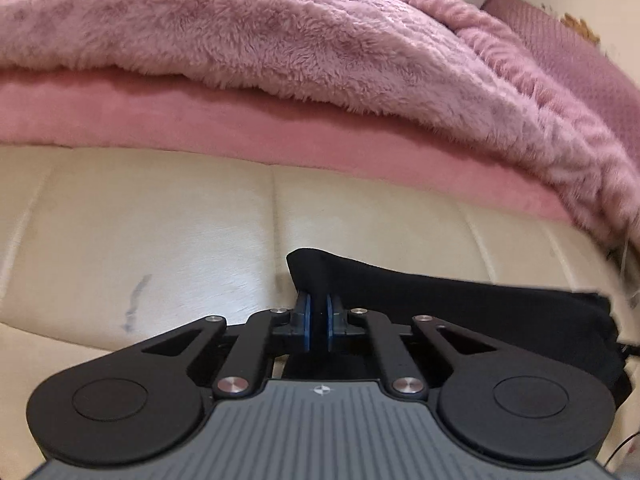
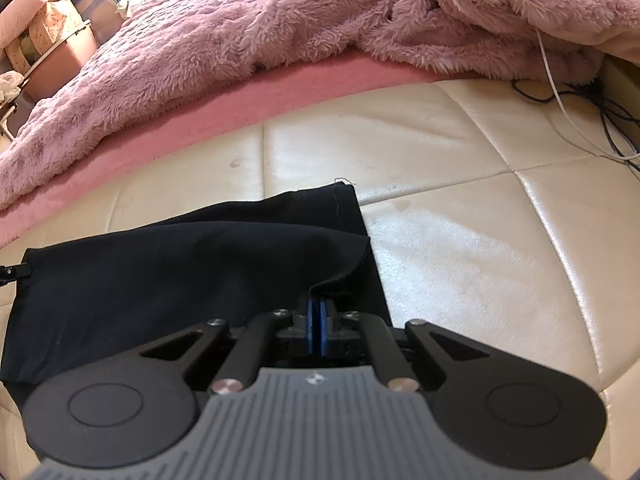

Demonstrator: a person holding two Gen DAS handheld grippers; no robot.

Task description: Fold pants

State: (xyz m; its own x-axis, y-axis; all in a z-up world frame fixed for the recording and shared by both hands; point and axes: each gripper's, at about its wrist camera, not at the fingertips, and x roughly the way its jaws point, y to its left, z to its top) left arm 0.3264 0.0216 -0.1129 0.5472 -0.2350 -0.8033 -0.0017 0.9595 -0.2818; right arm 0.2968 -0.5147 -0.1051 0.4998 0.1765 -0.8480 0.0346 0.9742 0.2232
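Black pants [image 2: 168,268] lie on a cream leather cushion [image 2: 460,240], folded so an upper layer covers a lower one. My right gripper [image 2: 317,312] is shut on the right edge of the upper layer, which lifts there. My left gripper [image 1: 319,308] is shut on the left corner of the pants [image 1: 460,300], which stretch away to the right. The left gripper's tip peeks in at the left edge of the right wrist view [image 2: 14,269].
A fluffy pink blanket [image 1: 280,32] over a pink mattress edge [image 1: 200,120] runs along the far side of the cushion. White and black cables [image 2: 592,120] lie at the far right. Boxes and bags [image 2: 52,40] stand at the far left.
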